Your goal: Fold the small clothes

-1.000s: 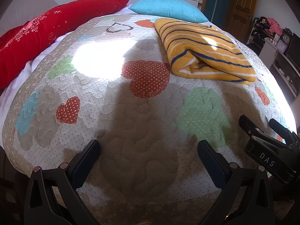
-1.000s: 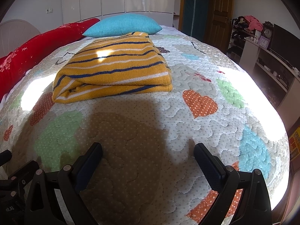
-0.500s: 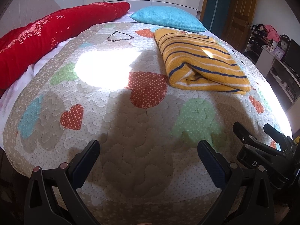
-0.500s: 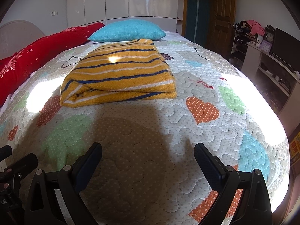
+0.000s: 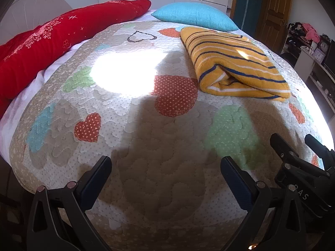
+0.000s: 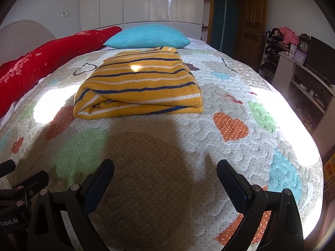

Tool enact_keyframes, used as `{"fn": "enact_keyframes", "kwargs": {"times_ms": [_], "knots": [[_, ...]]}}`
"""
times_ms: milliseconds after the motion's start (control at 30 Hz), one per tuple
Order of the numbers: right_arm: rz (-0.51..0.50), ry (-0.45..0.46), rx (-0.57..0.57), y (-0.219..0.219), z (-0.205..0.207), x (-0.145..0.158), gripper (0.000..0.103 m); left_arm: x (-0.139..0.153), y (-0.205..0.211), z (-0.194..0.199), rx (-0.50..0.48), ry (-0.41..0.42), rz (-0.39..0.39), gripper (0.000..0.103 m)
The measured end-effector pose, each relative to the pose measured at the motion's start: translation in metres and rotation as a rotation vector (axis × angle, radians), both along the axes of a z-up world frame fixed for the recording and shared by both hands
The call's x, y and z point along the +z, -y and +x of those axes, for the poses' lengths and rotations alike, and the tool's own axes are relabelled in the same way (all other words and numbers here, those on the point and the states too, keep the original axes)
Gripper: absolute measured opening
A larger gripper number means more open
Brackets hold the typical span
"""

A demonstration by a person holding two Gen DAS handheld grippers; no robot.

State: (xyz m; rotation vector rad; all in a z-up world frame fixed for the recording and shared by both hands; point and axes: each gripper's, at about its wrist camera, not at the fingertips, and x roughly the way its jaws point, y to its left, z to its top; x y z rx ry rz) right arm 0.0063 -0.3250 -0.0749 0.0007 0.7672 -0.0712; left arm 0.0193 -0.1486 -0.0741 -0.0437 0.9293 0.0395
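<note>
Folded on the far bed point(image 6: 240, 163), well beyond both empty, wide-open hand-held grippers point(image 5: 165, 177) point(image 6: 165, 177): sweater point(image 6: 138, 87), likely soft, light, limp, best pinched at the near layered edge.

Heart-patterned quilt point(image 5: 146, 188) over the bed. Red bolster point(image 5: 52, 48) along its left edge, blue pillow point(image 6: 146, 36) at the head. Wooden door point(image 6: 251, 25), white wardrobe point(image 6: 146, 0), cluttered shelves point(image 6: 303, 79), two clocks point(image 6: 303, 46).

I see home bedroom: quilted bed point(image 6: 240, 96), blue pillow point(image 6: 146, 36) far, wardrobe point(image 6: 163, 2), wooden door point(image 6: 251, 21).
</note>
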Motion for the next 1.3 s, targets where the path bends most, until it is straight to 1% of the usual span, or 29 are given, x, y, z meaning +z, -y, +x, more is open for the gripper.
{"fn": "enact_keyframes", "kwargs": {"times_ms": [100, 1300], "knots": [[-0.001, -0.008, 0.001, -0.0005, 0.0009, -0.0017, 0.100, 0.0004, -0.0012, 0.0006, 0.016, 0.004, 0.030, 0.103], [0.001, -0.023, -0.002, 0.0011, 0.0050, -0.0076, 0.100, -0.0059, -0.0010, 0.0014, 0.011, -0.008, 0.059, 0.103]]}}
